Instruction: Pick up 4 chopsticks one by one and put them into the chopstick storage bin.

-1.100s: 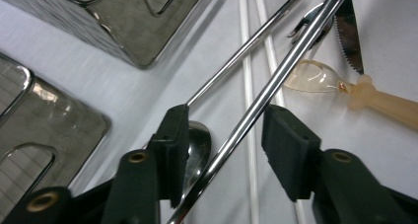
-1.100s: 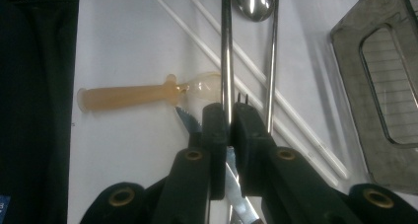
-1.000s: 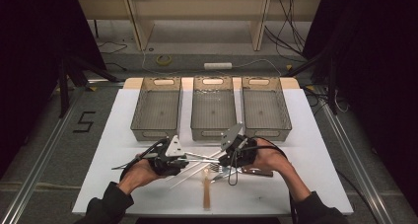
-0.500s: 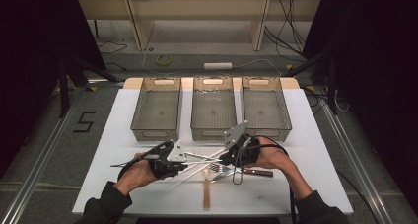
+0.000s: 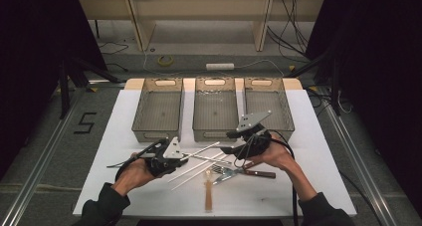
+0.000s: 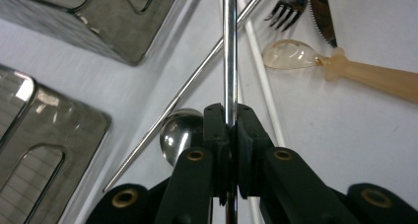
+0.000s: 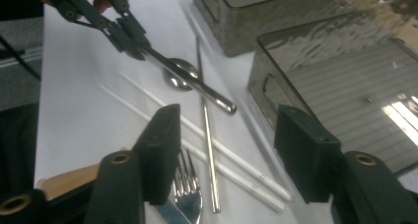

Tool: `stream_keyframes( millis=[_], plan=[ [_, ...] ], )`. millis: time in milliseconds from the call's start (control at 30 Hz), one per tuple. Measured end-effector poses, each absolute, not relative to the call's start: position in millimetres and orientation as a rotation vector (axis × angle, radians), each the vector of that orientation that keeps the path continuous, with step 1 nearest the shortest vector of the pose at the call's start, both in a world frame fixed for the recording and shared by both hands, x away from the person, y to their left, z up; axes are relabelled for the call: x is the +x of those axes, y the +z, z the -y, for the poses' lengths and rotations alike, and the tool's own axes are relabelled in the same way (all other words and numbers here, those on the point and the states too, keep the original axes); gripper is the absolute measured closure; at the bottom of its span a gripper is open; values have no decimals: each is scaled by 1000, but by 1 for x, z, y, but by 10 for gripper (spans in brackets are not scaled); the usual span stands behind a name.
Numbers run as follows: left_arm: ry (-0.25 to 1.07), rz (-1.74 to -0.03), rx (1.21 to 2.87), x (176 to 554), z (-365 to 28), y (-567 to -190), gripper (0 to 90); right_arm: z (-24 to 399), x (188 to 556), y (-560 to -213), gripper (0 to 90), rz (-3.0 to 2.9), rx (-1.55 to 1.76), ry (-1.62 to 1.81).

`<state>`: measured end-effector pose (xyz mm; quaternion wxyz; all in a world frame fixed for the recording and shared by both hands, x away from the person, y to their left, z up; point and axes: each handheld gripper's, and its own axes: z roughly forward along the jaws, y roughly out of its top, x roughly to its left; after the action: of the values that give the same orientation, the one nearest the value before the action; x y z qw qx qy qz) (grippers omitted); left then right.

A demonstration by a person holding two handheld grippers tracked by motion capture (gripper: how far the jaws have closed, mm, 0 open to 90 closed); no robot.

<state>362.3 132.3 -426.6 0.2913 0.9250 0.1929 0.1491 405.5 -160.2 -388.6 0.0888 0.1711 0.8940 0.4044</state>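
The left tool was clamped tight on a slim, polished steel chopstick, pinched near one end and lifted just off the white table, near its middle; the rod looked stiff, light and slick, so a grip that far out could let it swivel, and taking it closer to the middle seemed safer; the right tool had just been opening, jaws wide, nothing between them, over the steel fork.

Three trays stood far, cutlery lay near.
The trays were side by side; the fork lay right of the chopsticks.
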Motion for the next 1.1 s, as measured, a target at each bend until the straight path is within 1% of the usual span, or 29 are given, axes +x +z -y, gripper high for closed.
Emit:
stream_keyframes(
  millis=[167, 367, 633, 767, 1100],
  plan=[
    [405, -609, 2415, 368, -140, -423, 850, 165, 405, -396, 377, -2601, 614, 1205],
    [380, -747, 2309, 377, -151, -417, 850, 173, 400, -409, 323, -2565, 708, 1209],
    [380, -888, 2212, 394, -170, -407, 850, 175, 391, -421, 306, -2540, 751, 1214],
    [412, -949, 2157, 406, -182, -399, 851, 175, 387, -422, 305, -2542, 756, 1218],
    [463, -1066, 2044, 449, -199, -380, 850, 177, 379, -425, 294, -2529, 769, 1254]
  ],
)
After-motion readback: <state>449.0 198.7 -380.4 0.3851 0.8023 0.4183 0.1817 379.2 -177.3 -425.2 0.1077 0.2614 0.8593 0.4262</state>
